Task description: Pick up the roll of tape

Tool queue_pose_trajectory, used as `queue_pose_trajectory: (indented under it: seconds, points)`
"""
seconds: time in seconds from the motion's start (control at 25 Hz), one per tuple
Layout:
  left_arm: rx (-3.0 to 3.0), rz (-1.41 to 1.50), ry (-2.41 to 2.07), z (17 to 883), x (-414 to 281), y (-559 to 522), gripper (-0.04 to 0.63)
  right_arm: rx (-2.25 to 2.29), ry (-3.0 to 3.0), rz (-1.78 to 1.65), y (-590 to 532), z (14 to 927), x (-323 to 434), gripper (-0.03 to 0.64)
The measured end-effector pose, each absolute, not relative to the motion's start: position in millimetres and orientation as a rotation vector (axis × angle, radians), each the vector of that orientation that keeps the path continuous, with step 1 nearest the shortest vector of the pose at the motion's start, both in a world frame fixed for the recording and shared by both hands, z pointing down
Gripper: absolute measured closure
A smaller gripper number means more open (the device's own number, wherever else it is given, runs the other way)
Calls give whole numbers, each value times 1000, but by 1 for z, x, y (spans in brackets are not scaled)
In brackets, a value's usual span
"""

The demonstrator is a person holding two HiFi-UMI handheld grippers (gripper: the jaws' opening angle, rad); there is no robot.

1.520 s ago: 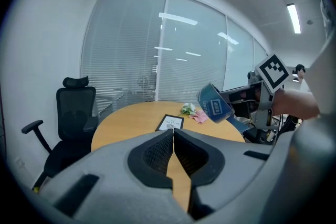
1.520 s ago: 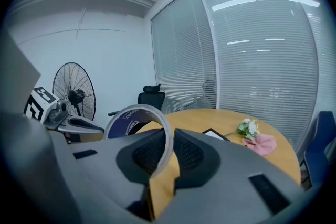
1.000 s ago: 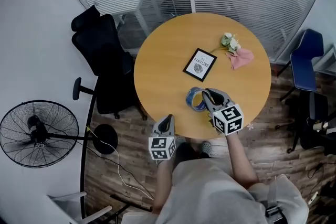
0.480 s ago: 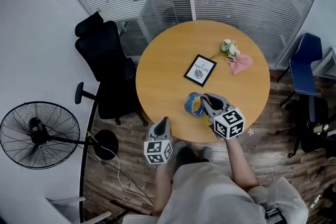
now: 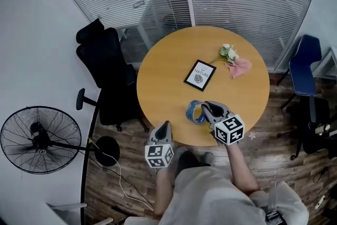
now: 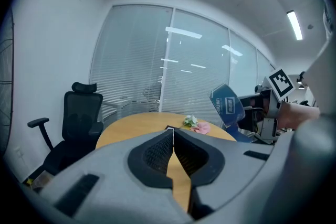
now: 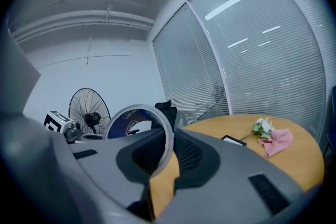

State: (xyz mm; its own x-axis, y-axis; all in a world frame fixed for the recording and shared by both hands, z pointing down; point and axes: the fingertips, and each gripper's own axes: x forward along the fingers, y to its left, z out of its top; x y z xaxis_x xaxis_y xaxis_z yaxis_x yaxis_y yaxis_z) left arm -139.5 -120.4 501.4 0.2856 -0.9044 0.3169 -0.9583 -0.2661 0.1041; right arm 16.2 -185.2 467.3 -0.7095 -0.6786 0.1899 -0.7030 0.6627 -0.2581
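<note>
2 tongs work over a round wooden surface (image 5: 168,71) seen from above. Far left, out at 8 o'clock from the surface, a black floor fan (image 5: 39,137) stands on the plank floor. A black office chair (image 5: 108,68) sits against the rim at 9 o'clock. The left tongs (image 5: 166,125) hang just off the rim at 7 o'clock, pointing toward the surface; their own view shows the tips pressed together with nothing between them. Near the middle of the surface lies a small black picture frame (image 5: 200,75), flat and turned at a slant. The roll of tape (image 5: 194,112), blue with a pale edge, is at 6 o'clock, just inside the rim. The right tongs (image 5: 206,107) are clamped on it: in their own view the ring stands on edge with its wall pinched between the 2 pads. Whether the roll touches the wood or hangs clear cannot be told. At 1 o'clock lie white flowers (image 5: 228,52) touching a pink cloth (image 5: 241,67). A blue chair (image 5: 304,66) stands off the rim at 3 o'clock.
</note>
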Motion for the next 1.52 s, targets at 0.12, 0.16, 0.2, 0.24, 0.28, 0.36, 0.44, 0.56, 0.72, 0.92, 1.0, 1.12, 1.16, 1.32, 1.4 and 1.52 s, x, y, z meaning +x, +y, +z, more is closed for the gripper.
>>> queue_pose_trajectory:
  seconds: [0.12, 0.16, 0.2, 0.24, 0.28, 0.36, 0.44, 0.56, 0.72, 0.92, 1.0, 1.12, 1.16, 1.32, 1.4, 1.52]
  points:
    - [2298, 269, -1715, 494, -139, -121, 584, 1181, -2797, 488, -185, 467, 20, 569]
    - [2303, 259, -1720, 490, -139, -122, 584, 1186, -2798, 489, -185, 466, 21, 569]
    - [2306, 249, -1724, 487, -139, -123, 584, 1190, -2799, 487, -185, 466, 22, 569]
    - [2309, 241, -1726, 484, -139, -124, 585, 1194, -2800, 485, -185, 465, 23, 569]
    - [2311, 234, -1727, 481, -139, -124, 584, 1195, -2801, 481, -184, 465, 23, 569]
    - [2316, 222, -1721, 477, -137, -125, 584, 1196, -2804, 472, -183, 463, 23, 569]
    - [2319, 211, -1706, 474, -135, -126, 584, 1195, -2807, 463, -183, 461, 24, 569]
    - [2326, 208, -1697, 470, -134, -127, 584, 1194, -2810, 463, -180, 461, 22, 569]
    - [2328, 212, -1690, 474, -132, -127, 584, 1202, -2808, 463, -179, 462, 24, 569]
    - [2322, 223, -1682, 479, -132, -125, 584, 1208, -2810, 465, -181, 462, 23, 569]
    - [2318, 222, -1685, 480, -133, -124, 584, 1206, -2811, 464, -180, 464, 22, 569]
    - [2314, 222, -1689, 481, -134, -123, 584, 1201, -2811, 471, -179, 467, 20, 569]
    - [2314, 223, -1690, 480, -134, -123, 585, 1203, -2811, 476, -178, 468, 20, 569]
    - [2308, 224, -1692, 482, -135, -123, 585, 1202, -2808, 482, -178, 471, 19, 569]
    - [2304, 223, -1693, 483, -136, -123, 584, 1200, -2805, 480, -178, 471, 18, 569]
    - [2299, 220, -1693, 485, -135, -123, 584, 1199, -2801, 461, -179, 469, 19, 569]
